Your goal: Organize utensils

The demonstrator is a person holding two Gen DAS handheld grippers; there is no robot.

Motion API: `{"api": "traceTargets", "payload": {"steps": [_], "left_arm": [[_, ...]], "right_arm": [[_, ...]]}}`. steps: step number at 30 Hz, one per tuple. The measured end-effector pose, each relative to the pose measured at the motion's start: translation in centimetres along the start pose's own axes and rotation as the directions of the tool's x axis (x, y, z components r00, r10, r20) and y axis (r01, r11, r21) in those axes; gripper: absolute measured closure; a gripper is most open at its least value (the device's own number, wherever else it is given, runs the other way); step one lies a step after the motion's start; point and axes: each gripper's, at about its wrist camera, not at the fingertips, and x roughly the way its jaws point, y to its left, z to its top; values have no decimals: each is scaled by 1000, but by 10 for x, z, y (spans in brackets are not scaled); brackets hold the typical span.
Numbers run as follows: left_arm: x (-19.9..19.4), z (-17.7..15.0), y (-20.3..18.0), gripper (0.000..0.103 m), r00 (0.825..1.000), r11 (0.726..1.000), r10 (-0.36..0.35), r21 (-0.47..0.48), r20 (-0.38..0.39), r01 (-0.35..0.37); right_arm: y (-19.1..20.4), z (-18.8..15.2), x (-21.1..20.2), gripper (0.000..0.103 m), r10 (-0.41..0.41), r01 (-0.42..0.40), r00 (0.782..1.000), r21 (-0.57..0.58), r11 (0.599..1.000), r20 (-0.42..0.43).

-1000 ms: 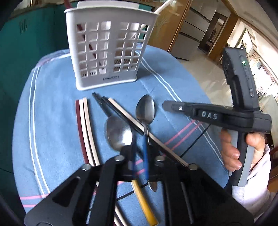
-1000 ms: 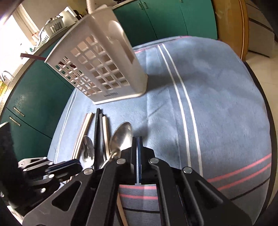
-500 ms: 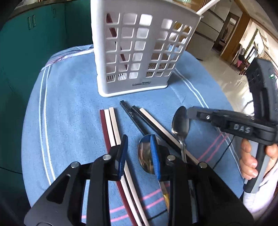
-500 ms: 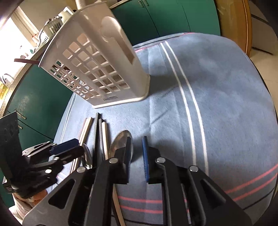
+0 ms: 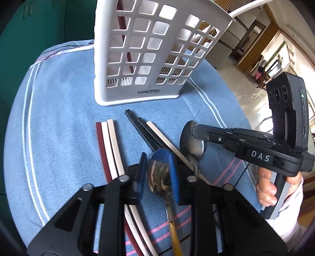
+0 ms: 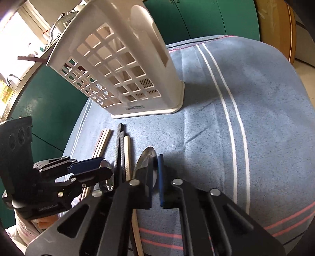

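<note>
A white lattice utensil basket [image 5: 145, 53] stands on the blue cloth, also in the right wrist view [image 6: 126, 65]. In front lie red and white chopsticks [image 5: 107, 145], black and white chopsticks [image 5: 145, 134] and two spoons. My left gripper [image 5: 157, 175] is open, its blue pads either side of the bowl of the yellow-handled spoon [image 5: 159, 175]. My right gripper [image 6: 155, 177] is open, low over the second spoon [image 6: 145, 163], whose bowl shows by the left finger. That gripper also shows in the left wrist view [image 5: 198, 131] over the spoon [image 5: 192, 141].
The round table carries a blue striped cloth [image 6: 246, 110]. Green cabinets [image 6: 206, 17] stand behind. A dark red stick [image 5: 122, 29] stands inside the basket. A hand [image 5: 269, 191] holds the right gripper's grip.
Both grippers opened from shut and moved forward and down toward the spoons. The left pads now flank the yellow-handled spoon's bowl; the right sits over the other spoon.
</note>
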Motion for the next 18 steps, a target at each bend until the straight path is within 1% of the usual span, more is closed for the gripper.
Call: {"api": "traceTargets", "payload": {"steps": [3,5,9,12,18], "left_arm": [[-2,1,-2,92,1000,1000,-8,4,5,8],[-7,1,-1,94,1000,1000,-24,-3,7,24],[-16,0,0,99,999,999,-32,-11,16,33],[-20,-1,-1,100,999,999,-42,-4,19,42],[-20,-12,3,101,999,999,-35,0,7,35]], "right_arm": [[4,0,-6,102,4,-4,1000,-11,1000,14],[4,1,-11,102,-2,3,1000,-17,1000,21],[3,1,-19,102,-19,20,999,-22,1000,27],[2,-1,-23,102,-30,31,999,-22,999,30],[-4,-6,-22,102,-40,40,999,-10,999,19]]}}
